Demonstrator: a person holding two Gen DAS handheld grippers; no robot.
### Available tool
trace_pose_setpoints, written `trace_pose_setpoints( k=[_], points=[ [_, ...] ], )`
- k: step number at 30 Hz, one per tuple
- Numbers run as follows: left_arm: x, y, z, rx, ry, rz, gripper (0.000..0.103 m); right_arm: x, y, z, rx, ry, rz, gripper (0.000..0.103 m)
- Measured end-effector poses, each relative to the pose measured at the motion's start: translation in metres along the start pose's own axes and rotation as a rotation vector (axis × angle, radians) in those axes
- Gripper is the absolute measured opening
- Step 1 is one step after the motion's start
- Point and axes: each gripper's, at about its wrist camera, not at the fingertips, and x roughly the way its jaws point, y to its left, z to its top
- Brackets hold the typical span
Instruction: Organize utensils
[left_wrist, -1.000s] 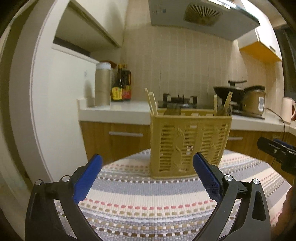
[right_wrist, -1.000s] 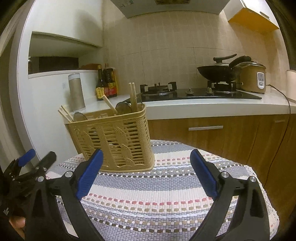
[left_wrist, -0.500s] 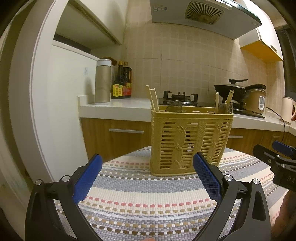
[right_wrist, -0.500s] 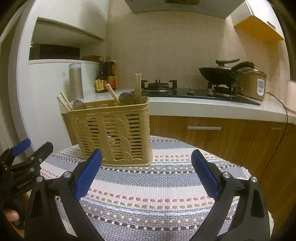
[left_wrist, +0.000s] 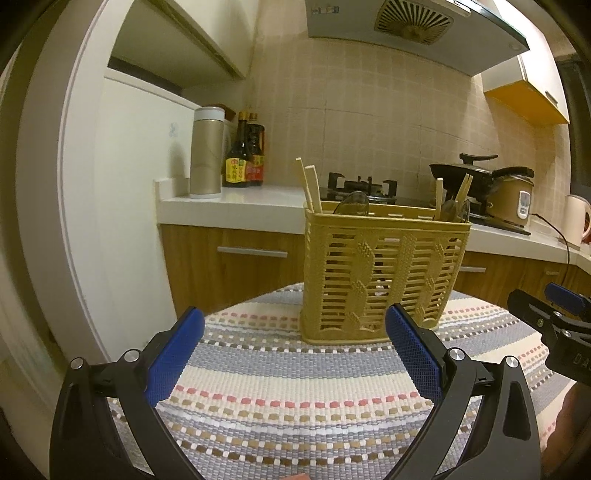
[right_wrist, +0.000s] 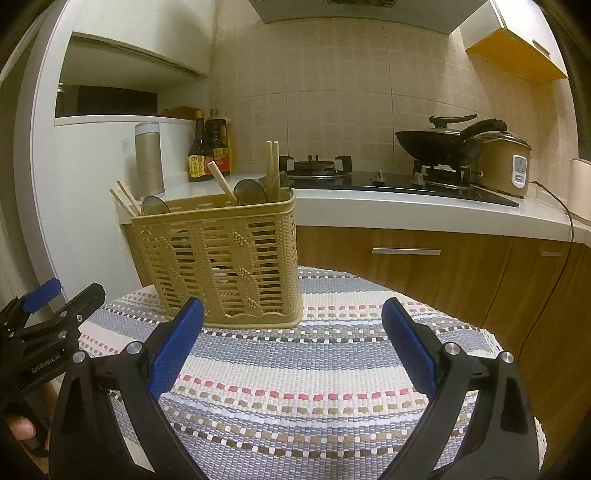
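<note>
Tan slotted utensil caddy (left_wrist: 384, 280) stands upright on striped tablecloth (left_wrist: 295, 387), chopsticks (left_wrist: 309, 188) and spoons upright inside; looks light, rigid plastic, tippy, so chopsticks best pinched mid-shaft; left gripper (left_wrist: 293, 354) and right gripper (right_wrist: 291, 347) both gape wide, empty.

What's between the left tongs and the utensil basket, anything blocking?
Nothing visible. Only bare striped woven tablecloth lies between the open left tongs and the tan slatted plastic utensil basket. The right tongs sit off to the side, open, outside that path.
</note>
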Motion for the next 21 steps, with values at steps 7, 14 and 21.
trace_pose_setpoints(
  k=[7, 14, 21],
  points=[
    [0.0013, -0.0005, 0.0001, 0.002, 0.002, 0.003, 0.095, 0.0001, 0.0000, -0.0009, -0.004, 0.004, 0.001, 0.093],
    [0.0023, -0.0006, -0.0003, 0.005, 0.004, 0.009, 0.095, 0.0006, 0.0020, -0.0005, -0.012, 0.005, -0.004, 0.094],
    [-0.0001, -0.0013, -0.0006, 0.012, -0.002, 0.020, 0.095, 0.0011, 0.0014, -0.0004, -0.012, 0.004, -0.008, 0.094]
  ],
)
